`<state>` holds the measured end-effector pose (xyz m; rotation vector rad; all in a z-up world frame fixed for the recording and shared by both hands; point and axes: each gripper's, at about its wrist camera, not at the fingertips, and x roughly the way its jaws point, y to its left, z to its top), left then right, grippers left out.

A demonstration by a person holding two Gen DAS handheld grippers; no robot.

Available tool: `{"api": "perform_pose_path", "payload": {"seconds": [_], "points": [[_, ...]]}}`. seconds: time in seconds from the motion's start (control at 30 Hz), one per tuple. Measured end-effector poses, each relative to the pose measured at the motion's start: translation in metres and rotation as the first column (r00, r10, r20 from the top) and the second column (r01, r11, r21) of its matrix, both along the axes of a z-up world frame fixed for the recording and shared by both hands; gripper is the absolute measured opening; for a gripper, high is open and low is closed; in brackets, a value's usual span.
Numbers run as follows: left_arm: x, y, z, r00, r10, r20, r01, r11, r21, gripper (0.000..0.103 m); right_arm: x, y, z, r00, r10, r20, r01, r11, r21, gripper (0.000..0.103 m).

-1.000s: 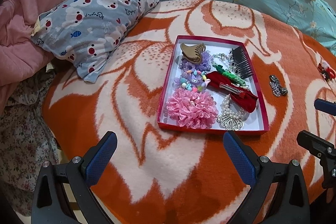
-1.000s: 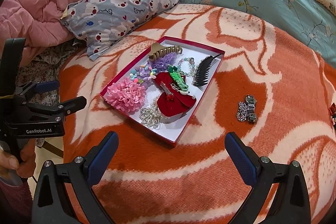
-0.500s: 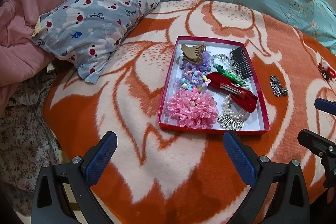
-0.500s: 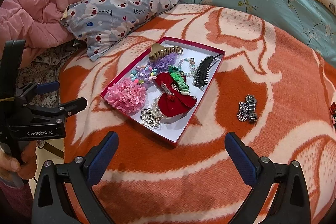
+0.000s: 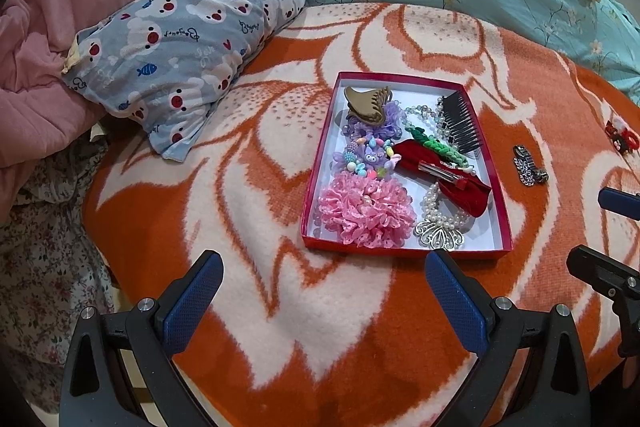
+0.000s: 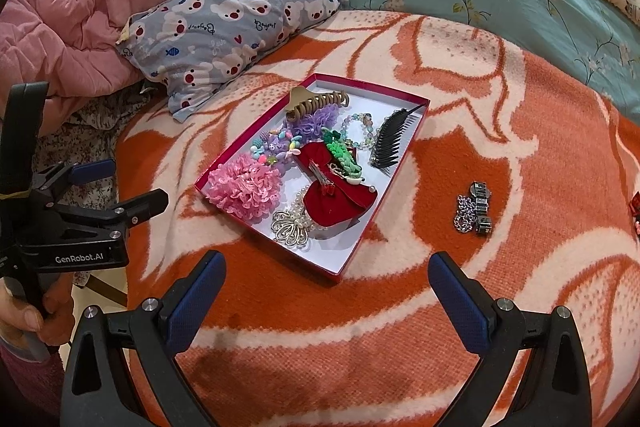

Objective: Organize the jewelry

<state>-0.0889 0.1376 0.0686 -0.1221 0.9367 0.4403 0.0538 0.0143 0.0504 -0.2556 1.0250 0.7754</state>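
Nothing much has moved since a moment ago; both grippers hang in the same spots over the bed. The left gripper (image 5: 322, 297) is wide open and holds nothing. The right gripper (image 6: 326, 297) is wide open too, with nothing in it.

On the orange blanket (image 5: 248, 187) sits a red box (image 5: 316, 167). Inside it lie a pink flower (image 5: 366, 209), a tan claw clip (image 5: 366, 103), a purple bead band (image 5: 370, 157), a black comb (image 5: 460, 123), a green braid (image 5: 438, 147), a red pouch (image 5: 460, 187) and a pearl clip (image 5: 438, 227). They are packed close and many touch.

Just right of the box, out on the blanket, lies a silver chain (image 6: 474, 209). It is apart from the box. Further right sits a small red thing (image 5: 620, 139), too small to tell what it is.

A bear pillow (image 5: 180, 43) lies past the box, next to a pink quilt (image 5: 60, 7).
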Motion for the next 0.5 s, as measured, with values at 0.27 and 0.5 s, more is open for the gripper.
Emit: {"api": "perform_pose_path", "payload": {"seconds": [0.27, 0.5], "points": [[0.0003, -0.0004, 0.0001, 1.0, -0.002, 0.002, 0.002, 1.0, 0.003, 0.102, 0.0008, -0.0004, 0.0001, 1.0, -0.003, -0.002, 0.003, 1.0, 0.002, 0.102], [0.0004, -0.0007, -0.0001, 1.0, -0.004, 0.006, 0.004, 1.0, 0.013, 0.102, -0.0002, 0.0, 0.0009, 1.0, -0.008, -0.005, 0.008, 1.0, 0.006, 0.102]]}}
